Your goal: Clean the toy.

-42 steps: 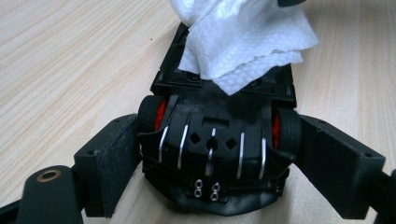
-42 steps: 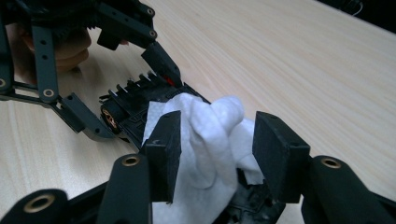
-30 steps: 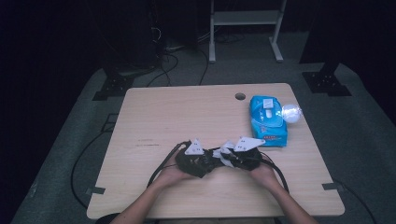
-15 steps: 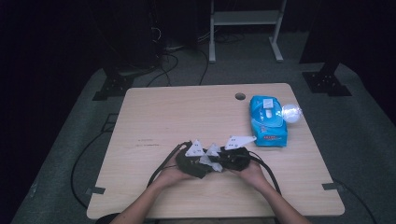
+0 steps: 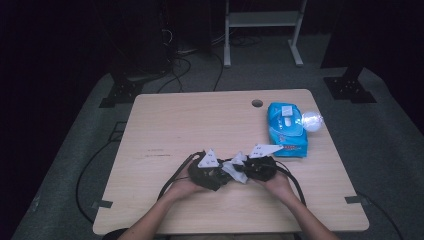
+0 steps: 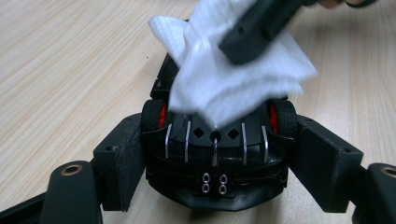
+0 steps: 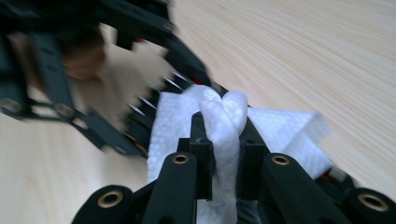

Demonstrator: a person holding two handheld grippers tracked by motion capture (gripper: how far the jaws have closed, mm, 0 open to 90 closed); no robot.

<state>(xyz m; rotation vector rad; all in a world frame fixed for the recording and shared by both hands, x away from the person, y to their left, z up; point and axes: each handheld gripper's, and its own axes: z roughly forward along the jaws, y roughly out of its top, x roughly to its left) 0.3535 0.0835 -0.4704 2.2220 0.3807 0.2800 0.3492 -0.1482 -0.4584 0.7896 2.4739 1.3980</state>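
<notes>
A black toy car (image 6: pixel 205 135) with red wheels sits between the jaws of my left gripper (image 6: pixel 219 156), which are shut on its sides. A white wipe (image 6: pixel 229 74) lies bunched on the car's top. My right gripper (image 7: pixel 224 140) is shut on that wipe (image 7: pixel 280 126), and its jaws have just closed a little tighter on it. From above, the left gripper (image 5: pixel 212 172) and right gripper (image 5: pixel 250 171) meet at the table's near middle, with the wipe (image 5: pixel 235 169) between them.
A blue pack of wipes (image 5: pixel 286 129) lies at the right of the wooden table (image 5: pixel 200 125), with a small shiny clear ball (image 5: pixel 312 120) beside it. A cable hole (image 5: pixel 257 103) is near the far edge. Cables trail from both grippers toward the near edge.
My right gripper has shifted slightly left with the wipe over the car. The left gripper and the car have stayed put.
</notes>
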